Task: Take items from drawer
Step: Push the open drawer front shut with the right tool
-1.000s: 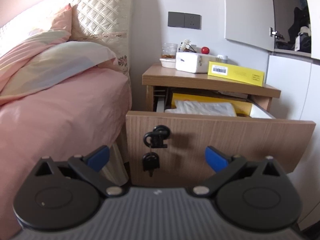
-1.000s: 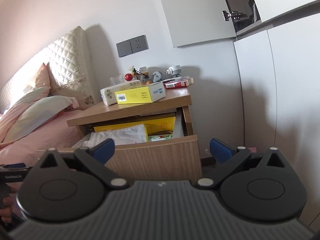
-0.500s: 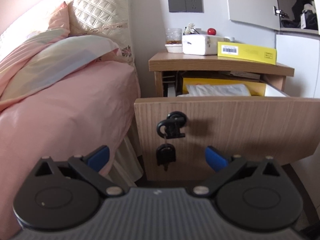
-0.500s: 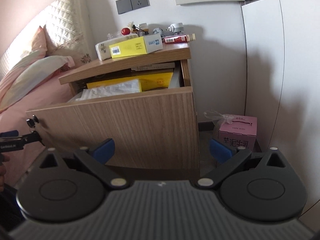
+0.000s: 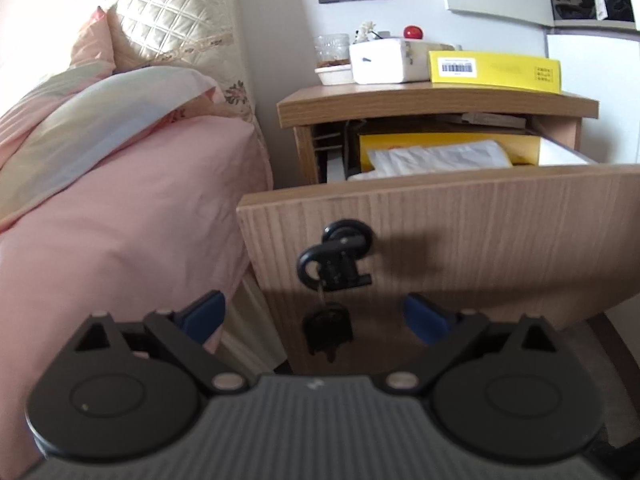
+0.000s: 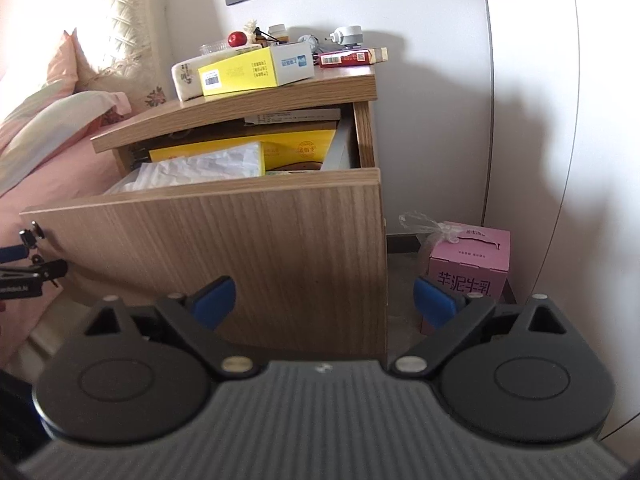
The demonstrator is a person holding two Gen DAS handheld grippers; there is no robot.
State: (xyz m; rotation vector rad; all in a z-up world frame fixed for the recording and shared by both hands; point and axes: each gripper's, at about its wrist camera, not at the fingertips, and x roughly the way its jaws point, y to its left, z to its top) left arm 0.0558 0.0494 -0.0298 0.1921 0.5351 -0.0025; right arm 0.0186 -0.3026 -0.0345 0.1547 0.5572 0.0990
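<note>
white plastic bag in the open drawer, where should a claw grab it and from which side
Grip the white plastic bag at its crumpled upper folds, coming from above. It lies flat on top of the contents, and the raised drawer front blocks a level approach. The right claw is open.

The tall wooden front of the drawer (image 6: 240,256) hides most of what lies inside, so only the tops of a white plastic bag (image 6: 200,168) and a yellow box (image 6: 296,148) peek over it. The keys (image 5: 328,326) hanging from the lock are blurry in the left wrist view. In the right wrist view the left gripper (image 6: 16,268) is cut off by the picture's left edge, and the small things at the back of the nightstand top (image 6: 280,92) are too tiny to name.
</note>
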